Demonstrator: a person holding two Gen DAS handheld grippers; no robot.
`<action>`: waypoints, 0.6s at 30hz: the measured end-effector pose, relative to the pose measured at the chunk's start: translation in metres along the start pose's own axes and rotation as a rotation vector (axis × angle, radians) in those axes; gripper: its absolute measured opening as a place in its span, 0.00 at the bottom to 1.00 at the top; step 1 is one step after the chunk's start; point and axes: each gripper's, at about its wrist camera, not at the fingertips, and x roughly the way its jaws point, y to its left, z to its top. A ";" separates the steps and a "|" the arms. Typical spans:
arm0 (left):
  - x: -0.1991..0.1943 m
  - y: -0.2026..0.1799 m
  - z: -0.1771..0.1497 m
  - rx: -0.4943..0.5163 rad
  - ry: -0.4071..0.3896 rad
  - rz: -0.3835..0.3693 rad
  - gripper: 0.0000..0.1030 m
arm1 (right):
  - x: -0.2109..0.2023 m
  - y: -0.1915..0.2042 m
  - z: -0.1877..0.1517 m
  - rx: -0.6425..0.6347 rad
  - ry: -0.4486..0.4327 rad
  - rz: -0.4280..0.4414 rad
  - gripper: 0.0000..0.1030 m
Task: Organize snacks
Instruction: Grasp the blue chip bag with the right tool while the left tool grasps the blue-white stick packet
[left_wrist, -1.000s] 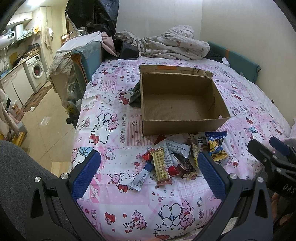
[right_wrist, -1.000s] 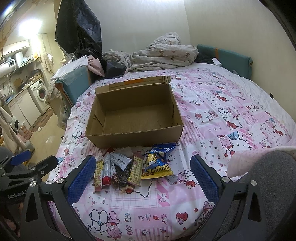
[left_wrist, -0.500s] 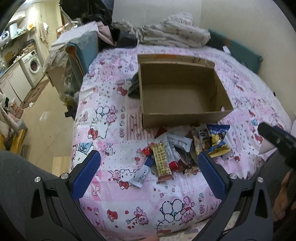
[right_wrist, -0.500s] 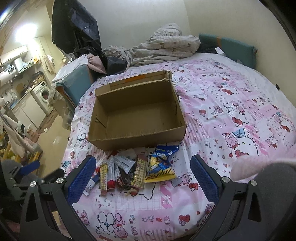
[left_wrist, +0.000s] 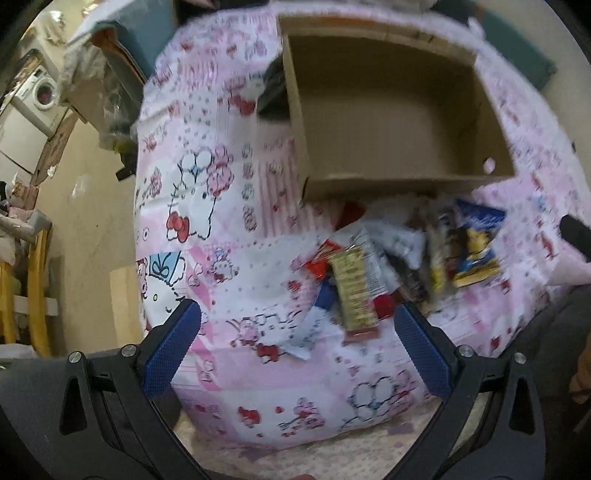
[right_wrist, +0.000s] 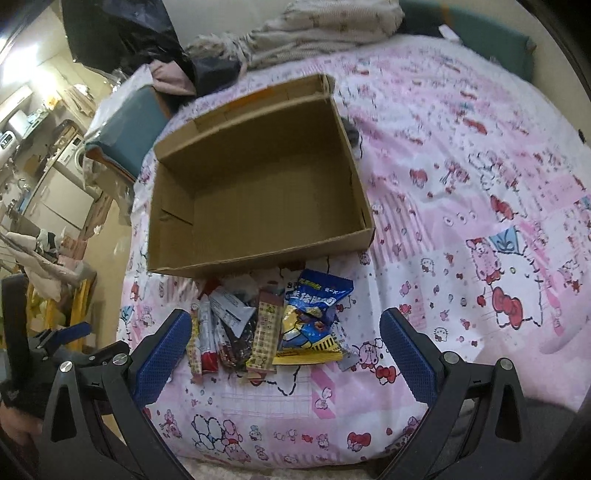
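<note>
Snack pile (right_wrist: 266, 321) lies between the right tongs' (right_wrist: 284, 354) spread fingers — untouched.

Open brown cardboard box (right_wrist: 258, 184): sitting on the pink cartoon-print bed (right_wrist: 461, 192).
Pile of wrapped snacks (right_wrist: 269, 325): lying just before the box.

Home bedroom: bed (right_wrist: 461, 155); washing machine (left_wrist: 40, 96)
</note>
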 end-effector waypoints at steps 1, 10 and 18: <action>0.006 0.000 0.002 0.024 0.027 0.001 1.00 | 0.003 -0.002 0.001 0.005 0.008 0.003 1.00; 0.076 -0.010 0.009 0.159 0.244 -0.024 0.72 | 0.041 -0.025 -0.005 0.136 0.113 0.049 1.00; 0.113 -0.023 -0.006 0.177 0.351 -0.064 0.12 | 0.041 -0.028 -0.005 0.154 0.102 0.068 1.00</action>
